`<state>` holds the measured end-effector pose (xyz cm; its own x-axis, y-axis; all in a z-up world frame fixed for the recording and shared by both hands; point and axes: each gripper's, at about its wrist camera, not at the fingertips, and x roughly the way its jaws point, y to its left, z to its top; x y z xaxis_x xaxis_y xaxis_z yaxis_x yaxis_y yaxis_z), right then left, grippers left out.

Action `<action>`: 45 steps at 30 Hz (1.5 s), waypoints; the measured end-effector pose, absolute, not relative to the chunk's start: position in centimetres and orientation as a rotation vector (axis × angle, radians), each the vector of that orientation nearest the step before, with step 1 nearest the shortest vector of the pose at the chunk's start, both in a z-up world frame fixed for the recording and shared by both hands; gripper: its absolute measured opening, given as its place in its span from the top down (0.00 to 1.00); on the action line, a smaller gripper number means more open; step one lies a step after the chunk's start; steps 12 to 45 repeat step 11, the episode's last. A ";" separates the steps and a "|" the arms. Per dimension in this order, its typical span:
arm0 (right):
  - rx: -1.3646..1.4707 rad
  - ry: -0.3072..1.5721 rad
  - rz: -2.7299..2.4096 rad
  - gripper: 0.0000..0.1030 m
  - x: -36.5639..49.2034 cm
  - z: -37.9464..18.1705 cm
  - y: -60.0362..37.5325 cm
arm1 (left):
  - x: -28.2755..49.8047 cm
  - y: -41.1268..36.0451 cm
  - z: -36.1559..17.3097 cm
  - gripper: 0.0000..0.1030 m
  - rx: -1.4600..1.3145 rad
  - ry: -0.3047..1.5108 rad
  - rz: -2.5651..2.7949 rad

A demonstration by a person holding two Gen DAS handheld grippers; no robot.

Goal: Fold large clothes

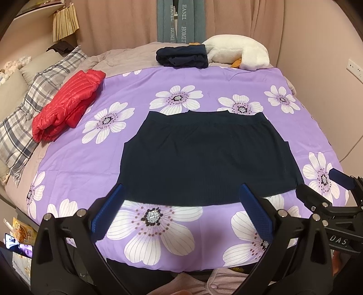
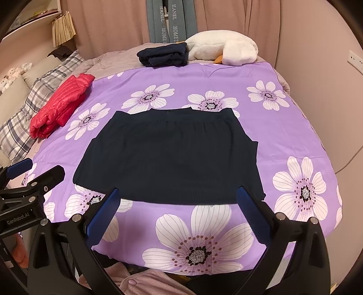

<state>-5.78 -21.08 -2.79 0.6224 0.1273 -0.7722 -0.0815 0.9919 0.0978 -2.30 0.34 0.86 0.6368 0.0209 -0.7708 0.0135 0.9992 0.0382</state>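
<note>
Listing left to right across the bed: plaid pillows (image 1: 34, 109) at the left edge; a red jacket (image 1: 65, 104), folded, lying partly on the pillows and partly on the quilt, likely set aside as finished; a dark garment (image 1: 204, 156), the task's thing, spread flat at the quilt's centre with its neck edge away from the cameras and its hem nearest them, apparently laid out so the sides can be taken up and folded inward; a second dark bundle (image 1: 182, 56), folded, at the far edge, just beside a white plush goose (image 1: 238, 53) near the curtain. Left gripper (image 1: 181, 211): jaws spread wide, holding nothing, poised above the near hem with its fingers over the quilt. Right gripper (image 2: 177, 213): likewise released and empty, above the hem's right half; each claw shows at the edge of the other's view, so they sit side by side, apart from the cloth. Surface: purple quilt (image 1: 215, 86) printed with large white flowers, smooth, over a grey-pink sheet. Room: pink curtains behind, a grey lettered towel (image 1: 174, 20) hanging centre, a shelf with tassels upper left, wall sockets at right.
</note>
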 end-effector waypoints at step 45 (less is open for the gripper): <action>0.053 0.890 0.126 0.01 -5.8 -2.9 -20.9 | -1.9 0.3 0.4 0.02 0.046 0.897 0.013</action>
